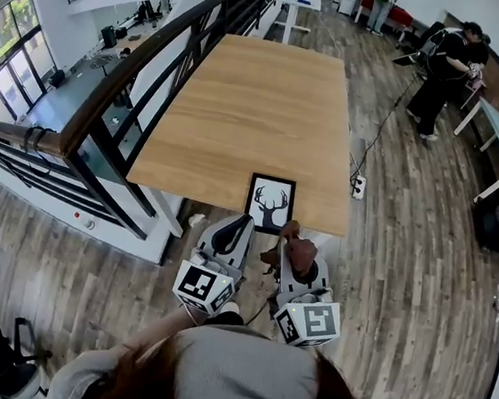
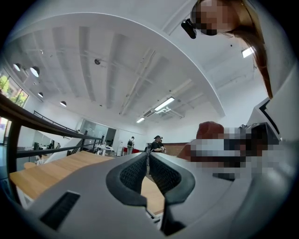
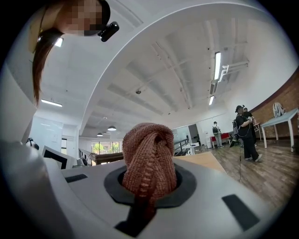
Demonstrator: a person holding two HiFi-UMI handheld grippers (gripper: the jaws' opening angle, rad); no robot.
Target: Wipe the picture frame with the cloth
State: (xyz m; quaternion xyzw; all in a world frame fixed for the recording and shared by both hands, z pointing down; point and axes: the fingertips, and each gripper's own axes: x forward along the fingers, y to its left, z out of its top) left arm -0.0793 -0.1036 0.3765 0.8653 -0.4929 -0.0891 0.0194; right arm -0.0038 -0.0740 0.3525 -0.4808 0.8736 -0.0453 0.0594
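Your left tool (image 2: 148, 161) has its two dark ribbed pads pressed together with nothing between them. In the left gripper view they meet in a thin seam at the lower centre. Your right tool (image 3: 149, 186) is pinching the reddish-brown knitted cloth (image 3: 149, 156). The cloth bulges out of the jaws as a rounded wad and fills the middle of the right gripper view.

In the head view both tools sit side by side at the lower centre, their marker cubes nearest you and their tips pointing up the frame. Just above those tips lies the black-rimmed picture frame with a white print of an antlered deer head (image 1: 270, 204). It lies flat at the near edge of the long light-wood counter (image 1: 242, 104), a little right of that edge's middle. The left tool's tip is just beside the frame's lower left corner, but you cannot tell from here whether it touches. The cloth hangs just below the frame's lower right corner, apart from the glass.

A black metal railing with a wooden handrail (image 1: 147, 75) runs along the counter's left side. At the upper right, two people in dark clothes (image 1: 443, 69) stand on the wood-plank floor (image 1: 404, 256), well apart from you.
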